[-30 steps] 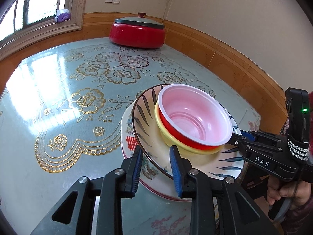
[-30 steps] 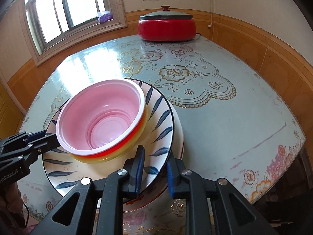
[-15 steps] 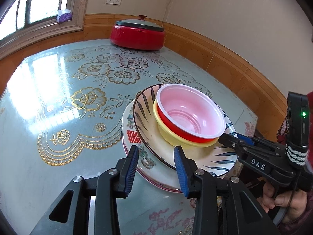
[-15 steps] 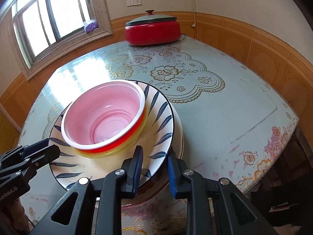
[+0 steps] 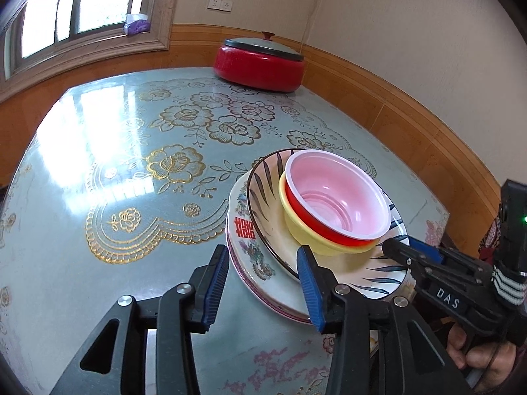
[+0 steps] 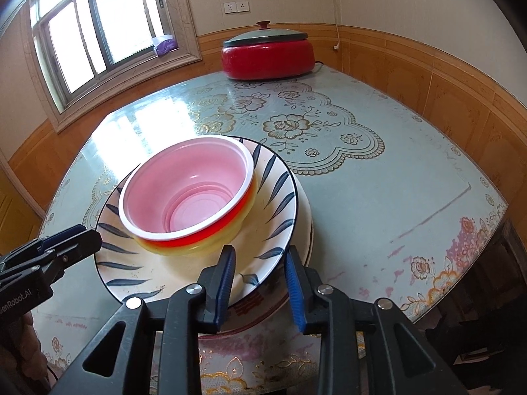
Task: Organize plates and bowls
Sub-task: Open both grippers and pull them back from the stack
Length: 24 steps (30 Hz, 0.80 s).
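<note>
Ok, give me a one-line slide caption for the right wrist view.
Right gripper open above stacked plates carrying nested bowls, red pot beyond.

The left gripper [image 5: 262, 268] angles downward with its blue-padded jaws opening and nothing pressed between the pads; the right gripper [image 6: 260, 268] tilts down likewise, jaws parted and clamping nothing; a hand [image 5: 477, 355] grasps the right gripper's handle.

red bowl [image 5: 332, 217], yellow bowl [image 5: 306, 237], leaf-striped plate [image 5: 270, 230]
</note>
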### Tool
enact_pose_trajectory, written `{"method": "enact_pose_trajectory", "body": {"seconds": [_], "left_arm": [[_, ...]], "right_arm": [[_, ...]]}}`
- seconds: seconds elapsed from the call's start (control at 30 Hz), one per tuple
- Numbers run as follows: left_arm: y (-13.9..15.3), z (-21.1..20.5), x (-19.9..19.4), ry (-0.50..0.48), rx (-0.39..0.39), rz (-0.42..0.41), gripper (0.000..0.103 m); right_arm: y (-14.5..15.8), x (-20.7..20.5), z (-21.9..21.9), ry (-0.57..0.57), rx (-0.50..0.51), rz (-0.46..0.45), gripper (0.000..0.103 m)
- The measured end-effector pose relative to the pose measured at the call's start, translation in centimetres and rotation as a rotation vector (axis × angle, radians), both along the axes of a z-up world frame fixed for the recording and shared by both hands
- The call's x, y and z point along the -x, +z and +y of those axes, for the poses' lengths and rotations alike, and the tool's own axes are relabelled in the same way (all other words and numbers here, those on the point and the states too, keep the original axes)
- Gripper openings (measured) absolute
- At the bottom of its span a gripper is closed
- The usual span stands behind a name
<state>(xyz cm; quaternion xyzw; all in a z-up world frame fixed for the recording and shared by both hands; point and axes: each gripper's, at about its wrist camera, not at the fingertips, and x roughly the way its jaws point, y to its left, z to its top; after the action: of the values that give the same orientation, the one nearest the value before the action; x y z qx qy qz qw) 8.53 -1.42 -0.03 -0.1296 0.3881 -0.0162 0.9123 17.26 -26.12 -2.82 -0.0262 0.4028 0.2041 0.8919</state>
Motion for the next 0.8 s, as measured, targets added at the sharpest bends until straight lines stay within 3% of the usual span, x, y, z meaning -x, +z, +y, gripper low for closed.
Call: {"method": "enact_pose_trajectory", "body": {"seconds": [0.37,0.5,0.7,0.8], "left_arm": [[0.0,0.7,3.8,0.127,0.000,-0.021,0.070],[-0.2,0.3,5.0,0.147,-0.031,-0.026,0.078],[-0.6,-1.5,6.6,0.175,-0.125,-0.059,0.098],[-0.8,-2.2,7.1,0.164,-0.164,-0.088,0.103]], "right_arm": [[1.0,3.9,-1.5,0.007,-0.007,-0.105,0.038],[0.8,4.7,-2.1,0.012,-0.015,-0.108,0.039],[0.3,6.0,-2.4,-0.058,0.020,-0.133,0.041],[0.5,7.0,-2.3,-0.105,0.041,-0.159,0.057]]}}
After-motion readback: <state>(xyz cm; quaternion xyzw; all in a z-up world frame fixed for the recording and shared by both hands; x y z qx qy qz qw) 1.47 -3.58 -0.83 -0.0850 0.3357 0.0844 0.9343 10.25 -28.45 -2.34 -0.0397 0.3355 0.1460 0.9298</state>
